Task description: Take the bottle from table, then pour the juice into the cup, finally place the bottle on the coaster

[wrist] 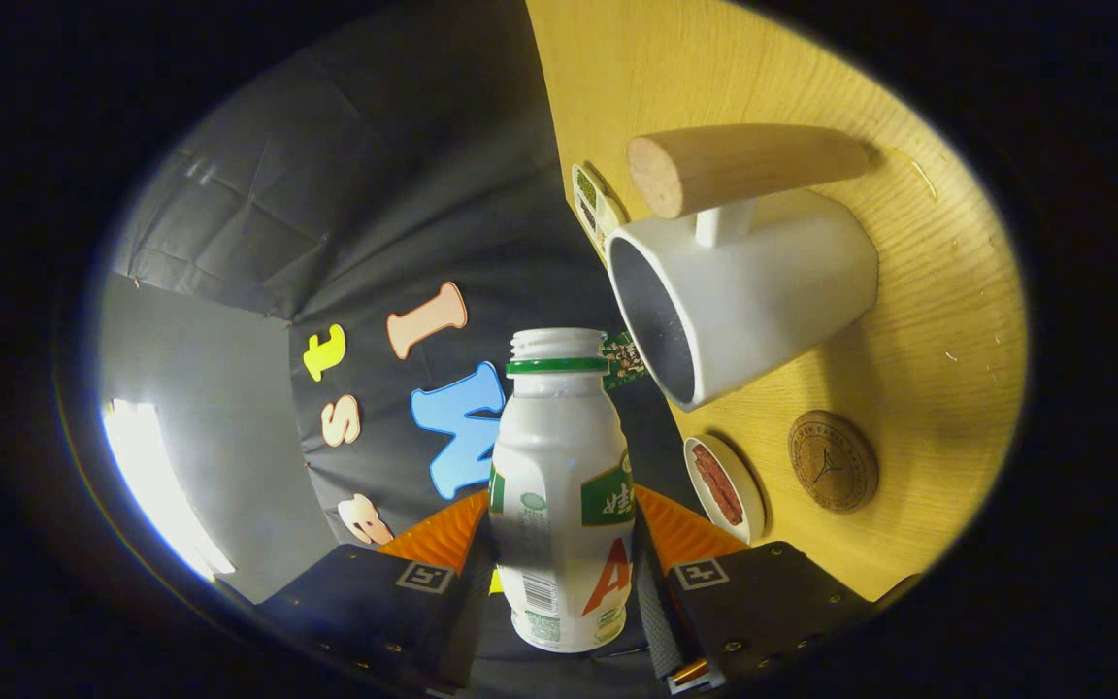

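My gripper (561, 555) is shut on a small white bottle (559, 485) with a green neck ring and an uncapped mouth; both fingers press on its sides. The whole view is rolled on its side, so the bottle lies tipped about level with the wooden table (928, 320). Its mouth points toward the open rim of a white cup (743, 301) with a wooden handle (743, 165), just short of it. No liquid shows leaving the mouth. A round brown coaster (832, 460) lies on the table beyond the cup, close to my right finger.
A small white dish (726, 487) with something red in it sits on the table between the coaster and the bottle. A patterned card (590, 202) lies by the cup's rim at the table's back edge. Black booth cloth hangs behind the bottle.
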### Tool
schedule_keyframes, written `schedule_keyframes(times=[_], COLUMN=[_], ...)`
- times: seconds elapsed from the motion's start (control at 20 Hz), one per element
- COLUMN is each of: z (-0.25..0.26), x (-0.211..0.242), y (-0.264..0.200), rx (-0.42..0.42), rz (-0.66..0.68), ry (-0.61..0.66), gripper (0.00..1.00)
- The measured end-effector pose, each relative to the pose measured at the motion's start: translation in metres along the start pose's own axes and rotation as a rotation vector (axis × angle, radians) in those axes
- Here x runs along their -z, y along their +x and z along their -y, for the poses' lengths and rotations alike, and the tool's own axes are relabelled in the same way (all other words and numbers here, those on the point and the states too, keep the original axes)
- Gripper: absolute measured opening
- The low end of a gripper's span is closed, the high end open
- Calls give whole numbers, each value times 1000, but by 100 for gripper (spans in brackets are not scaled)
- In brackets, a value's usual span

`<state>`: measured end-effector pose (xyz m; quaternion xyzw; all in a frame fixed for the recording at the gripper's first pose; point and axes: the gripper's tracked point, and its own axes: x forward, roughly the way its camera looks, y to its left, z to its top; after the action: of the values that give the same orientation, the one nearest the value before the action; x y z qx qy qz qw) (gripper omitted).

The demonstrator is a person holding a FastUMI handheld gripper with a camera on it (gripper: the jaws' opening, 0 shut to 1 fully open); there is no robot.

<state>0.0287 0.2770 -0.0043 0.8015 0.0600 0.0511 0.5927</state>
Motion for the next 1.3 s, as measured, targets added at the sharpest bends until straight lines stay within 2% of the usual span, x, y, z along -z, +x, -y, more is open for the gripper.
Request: schedule_keyframes(times=[0.25,0.45,0.7,1.0,1.3], z=[7,19,24,32,27], x=[-2,-2,7,14,14], y=[0,-2,-8,-10,-17], rx=[9,59,73,126,169], rz=[-12,-10,-31,-35,-5], ry=[-96,-346,-544,-997,-1364], gripper=[67,67,67,67,67])
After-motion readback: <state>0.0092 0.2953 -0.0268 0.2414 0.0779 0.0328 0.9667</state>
